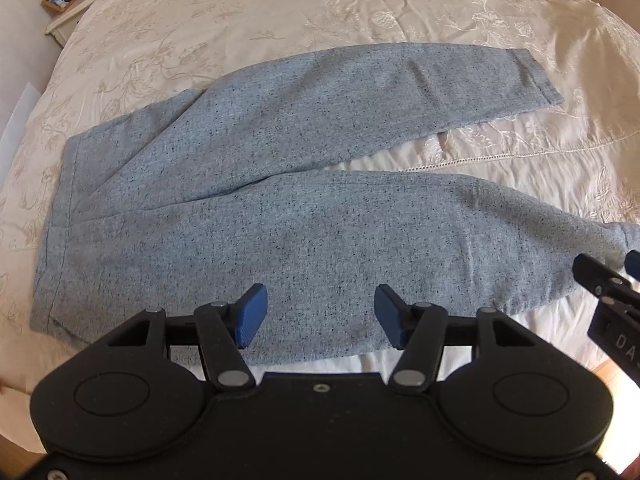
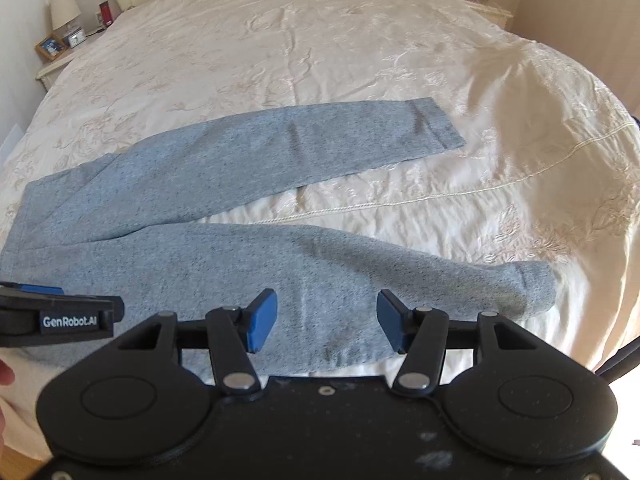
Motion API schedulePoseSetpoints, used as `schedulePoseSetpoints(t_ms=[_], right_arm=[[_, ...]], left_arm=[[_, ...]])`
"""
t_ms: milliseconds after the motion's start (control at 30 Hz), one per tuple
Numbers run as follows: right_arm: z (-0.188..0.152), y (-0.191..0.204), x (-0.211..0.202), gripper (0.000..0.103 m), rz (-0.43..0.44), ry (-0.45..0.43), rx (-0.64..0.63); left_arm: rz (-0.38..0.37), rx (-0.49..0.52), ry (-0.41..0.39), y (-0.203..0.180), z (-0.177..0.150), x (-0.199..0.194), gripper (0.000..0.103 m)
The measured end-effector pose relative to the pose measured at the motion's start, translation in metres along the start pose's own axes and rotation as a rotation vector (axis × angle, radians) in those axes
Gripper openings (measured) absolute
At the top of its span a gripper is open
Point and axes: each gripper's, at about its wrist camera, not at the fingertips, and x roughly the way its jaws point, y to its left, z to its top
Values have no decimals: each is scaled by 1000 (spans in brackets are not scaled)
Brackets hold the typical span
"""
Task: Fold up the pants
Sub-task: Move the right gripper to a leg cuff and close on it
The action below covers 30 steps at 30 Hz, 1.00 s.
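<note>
Both sets of blue fingertips are spread wide with nothing caught between them. Left gripper (image 1: 318,314) and right gripper (image 2: 326,320) each hover over the near leg (image 1: 320,240) of the grey pants (image 2: 200,240), and I can't see any pad touching cloth yet.

From the fingers outward: straight ahead of each pair and a bit below is that near leg, with its near edge running just under the fingertips. Past it there's a wedge of bare cream bedspread (image 2: 360,80), then the far leg (image 1: 360,92). The pants lie flat with the long axis crosswise to where the fingers point, waistband (image 1: 64,200) off to the left of the left gripper's fingers, cuffs off to the right. The legs splay apart toward the cuff end.

So the left gripper sits nearer the waistband end and the right one nearer the near cuff (image 2: 532,284). They're close neighbours; each shows up at the edge of the other's view. Both tilt steeply down at the bed.

My guess is the next move is pinching the near leg's edge at two spots and carrying it away from the fingers onto the far leg. Since the legs aren't parallel, the cuff side probably has further to travel.
</note>
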Motion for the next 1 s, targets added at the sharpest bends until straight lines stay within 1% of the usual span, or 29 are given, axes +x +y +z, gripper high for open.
schedulePoseSetpoints(t_ms=[133, 167, 233, 367, 467, 533, 567, 667, 800, 900, 1000], right_arm=[[0, -20, 9, 58, -114, -30, -60], [1, -27, 13, 58, -136, -22, -69], [2, -44, 21, 58, -154, 7, -61], [8, -85, 41, 58, -162, 70, -12], [14, -115, 61, 57, -153, 118, 4], [19, -137, 74, 55, -153, 116, 16], [22, -148, 80, 52, -156, 114, 20], [37, -181, 93, 52, -175, 79, 43], [62, -222, 119, 53, -137, 54, 71], [77, -246, 150, 53, -113, 84, 68], [77, -260, 183, 53, -85, 156, 51]], left_arm=[[-10, 43, -5, -14, 4, 5, 63], [-15, 50, -1, -18, 6, 6, 63], [-27, 56, 10, -26, 8, 9, 63], [-32, 59, 26, -44, 13, 13, 63], [-11, 54, 30, -60, 15, 15, 63], [2, 41, 41, -71, 17, 17, 63], [5, 34, 48, -76, 17, 18, 62], [15, 15, 71, -93, 19, 23, 62], [33, -11, 80, -116, 25, 26, 63], [37, -29, 86, -131, 30, 29, 63], [50, -30, 92, -145, 33, 32, 63]])
